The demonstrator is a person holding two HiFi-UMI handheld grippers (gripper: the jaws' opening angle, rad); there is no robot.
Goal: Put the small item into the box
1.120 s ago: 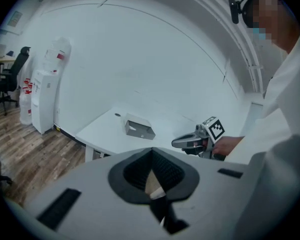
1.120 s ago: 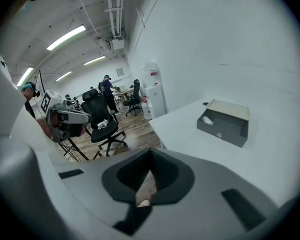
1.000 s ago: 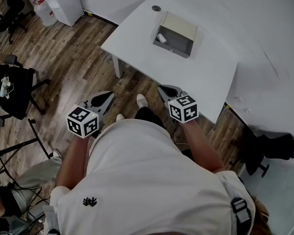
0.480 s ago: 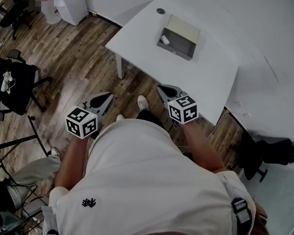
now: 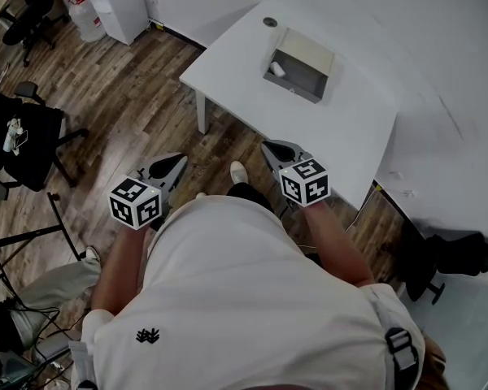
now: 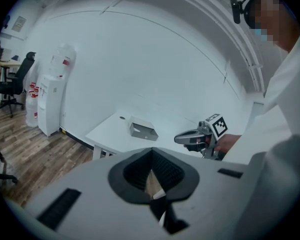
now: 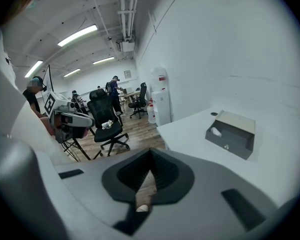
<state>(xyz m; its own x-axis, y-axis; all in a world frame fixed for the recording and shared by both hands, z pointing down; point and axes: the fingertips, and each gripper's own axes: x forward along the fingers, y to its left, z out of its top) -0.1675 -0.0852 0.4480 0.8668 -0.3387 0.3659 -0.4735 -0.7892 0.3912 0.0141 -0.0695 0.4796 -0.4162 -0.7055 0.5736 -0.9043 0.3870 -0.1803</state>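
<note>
In the head view I see the grey, open-topped rectangular box [image 5: 299, 62] on the smooth white counter [image 5: 342, 128]. The small item [image 5: 278, 69], a pale rounded lump, lies inside the box at its left end. A round dark grommet [image 5: 270, 22] sits in the counter just beyond the box. Both tools hang over the wood-plank floor [image 5: 138, 96], well short of the counter. The left gripper [image 5: 179, 160] and right gripper [image 5: 269, 146] each carry a cube of black-and-white square markers.

In the left gripper view, the ribbed black fingers [image 6: 132, 171] are pressed together with nothing between them. The box is far ahead on the counter.

In the right gripper view, the fingers [image 7: 125, 176] are likewise closed and empty. The box stands to the right with the small item visible inside, and a black mesh office chair [image 7: 106, 118] is on the left. I can read no writing anywhere.
</note>
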